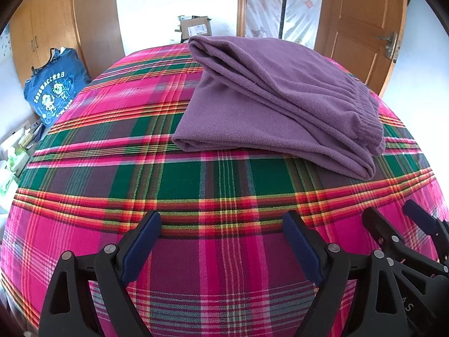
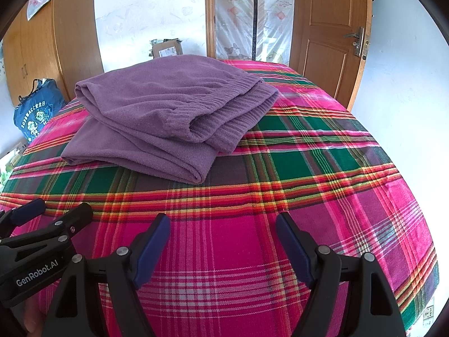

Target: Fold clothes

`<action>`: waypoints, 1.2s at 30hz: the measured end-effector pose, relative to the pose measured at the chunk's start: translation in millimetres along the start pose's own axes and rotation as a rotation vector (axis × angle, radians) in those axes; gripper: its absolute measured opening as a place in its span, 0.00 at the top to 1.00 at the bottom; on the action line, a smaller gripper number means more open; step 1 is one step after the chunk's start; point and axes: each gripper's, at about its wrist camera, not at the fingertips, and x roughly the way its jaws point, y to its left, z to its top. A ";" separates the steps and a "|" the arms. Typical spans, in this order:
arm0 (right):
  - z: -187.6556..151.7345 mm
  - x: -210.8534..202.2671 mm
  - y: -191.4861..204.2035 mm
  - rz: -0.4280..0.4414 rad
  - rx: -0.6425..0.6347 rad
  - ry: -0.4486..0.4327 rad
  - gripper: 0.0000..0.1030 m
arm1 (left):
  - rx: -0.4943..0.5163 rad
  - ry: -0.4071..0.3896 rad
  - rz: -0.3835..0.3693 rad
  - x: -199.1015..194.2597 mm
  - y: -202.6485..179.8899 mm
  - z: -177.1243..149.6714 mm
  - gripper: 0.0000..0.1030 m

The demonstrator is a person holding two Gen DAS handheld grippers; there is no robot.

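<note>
Left wrist view shows the purple fleece garment [image 1: 269, 92] lying folded into a thick bundle on the far half of the bed, on the plaid bedspread [image 1: 196, 185], well apart from both tools. The left gripper [image 1: 221, 241] hovers over bare plaid with its jaws spread wide and nothing between them. In the right wrist view the right gripper [image 2: 223, 241] is likewise spread and empty, just beside the left one.

The garment looks soft, light and limp, with a napped surface that should grip the pads rather than slip. It is stacked in several layers, so a pinch at an edge may lift only the top ones. The ribbed elastic band [image 2: 241, 106] at the right side is the firmest part. I judge it, or the doubled near fold [image 2: 193, 175], the surest place to take hold.
</note>
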 end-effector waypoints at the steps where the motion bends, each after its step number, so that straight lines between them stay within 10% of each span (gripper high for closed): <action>1: 0.0 0.1 -0.2 0.000 0.000 0.000 0.24 | 0.000 0.000 0.000 -0.5 -0.3 -0.3 0.13; 25: 1.0 4.1 -0.1 -0.004 -0.006 0.008 0.24 | 0.025 0.032 -0.013 3.0 10.3 13.0 0.12; 31: 2.7 5.8 -1.5 0.018 -0.030 0.015 0.22 | 0.122 -0.175 -0.091 -28.1 9.9 34.0 0.12; 36: 6.6 8.4 -7.9 0.050 -0.054 0.027 0.23 | 0.247 -0.193 -0.135 -27.1 -6.0 45.1 0.12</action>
